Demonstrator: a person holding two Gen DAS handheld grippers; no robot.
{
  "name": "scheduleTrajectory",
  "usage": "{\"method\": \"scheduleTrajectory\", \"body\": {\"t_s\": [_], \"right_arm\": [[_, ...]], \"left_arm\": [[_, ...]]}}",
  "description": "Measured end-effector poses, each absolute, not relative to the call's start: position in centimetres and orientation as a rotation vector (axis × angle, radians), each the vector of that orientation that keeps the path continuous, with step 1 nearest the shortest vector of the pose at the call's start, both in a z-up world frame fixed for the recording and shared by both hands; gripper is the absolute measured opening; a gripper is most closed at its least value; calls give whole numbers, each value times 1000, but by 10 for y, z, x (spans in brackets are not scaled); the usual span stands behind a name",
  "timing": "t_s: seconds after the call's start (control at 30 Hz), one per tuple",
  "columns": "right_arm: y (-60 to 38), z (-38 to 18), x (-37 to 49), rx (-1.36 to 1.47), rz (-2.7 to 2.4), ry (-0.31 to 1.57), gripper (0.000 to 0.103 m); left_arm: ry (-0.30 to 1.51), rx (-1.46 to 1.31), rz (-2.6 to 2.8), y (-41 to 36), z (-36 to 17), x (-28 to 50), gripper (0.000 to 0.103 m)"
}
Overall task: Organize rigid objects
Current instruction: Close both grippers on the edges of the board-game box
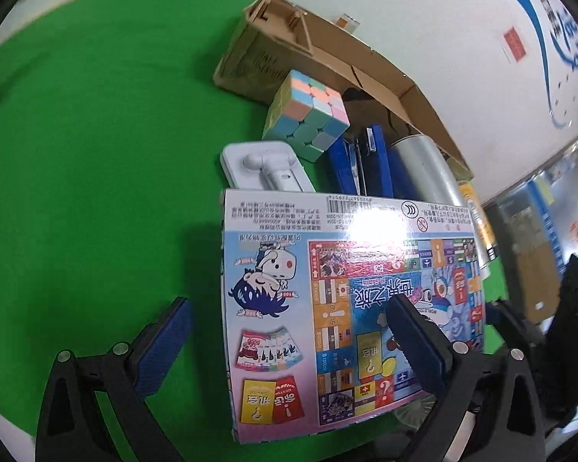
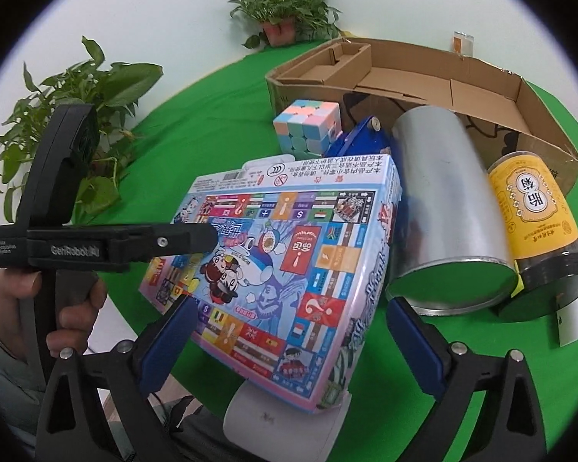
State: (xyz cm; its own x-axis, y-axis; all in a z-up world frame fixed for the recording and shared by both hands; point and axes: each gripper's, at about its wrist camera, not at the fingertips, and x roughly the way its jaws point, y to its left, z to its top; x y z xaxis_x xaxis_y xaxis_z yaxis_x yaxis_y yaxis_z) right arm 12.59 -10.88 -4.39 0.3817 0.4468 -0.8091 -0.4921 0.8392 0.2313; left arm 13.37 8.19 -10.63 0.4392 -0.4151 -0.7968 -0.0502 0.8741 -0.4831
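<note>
A flat board-game box (image 1: 327, 308) (image 2: 281, 261) lies tilted, propped on a white handheld fan (image 1: 266, 169) (image 2: 285, 419). My left gripper (image 1: 289, 331) is open, its right finger over the box's top and its left finger off the left edge; its finger tip (image 2: 200, 238) shows over the box in the right wrist view. My right gripper (image 2: 289, 335) is open, straddling the box's near edge without gripping. A pastel puzzle cube (image 1: 308, 115) (image 2: 308, 123), a blue stapler (image 1: 358, 161) (image 2: 362, 134), a silver can (image 1: 424, 165) (image 2: 443, 208) and a yellow-labelled jar (image 2: 539, 223) lie behind.
An open cardboard box (image 1: 327, 46) (image 2: 424, 73) stands at the back on the green table cloth (image 1: 96, 154) (image 2: 212, 115). Potted plants (image 2: 285, 11) stand at the table's far and left edges. A white wall lies behind.
</note>
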Motion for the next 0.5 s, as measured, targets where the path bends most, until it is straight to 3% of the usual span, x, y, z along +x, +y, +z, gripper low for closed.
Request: {"method": "scheduleTrajectory", "body": {"t_s": [0.5], "right_arm": [[-86, -50, 130, -104, 548, 1055, 98]], "left_arm": [[1123, -497, -288, 78, -110, 127, 96]]}}
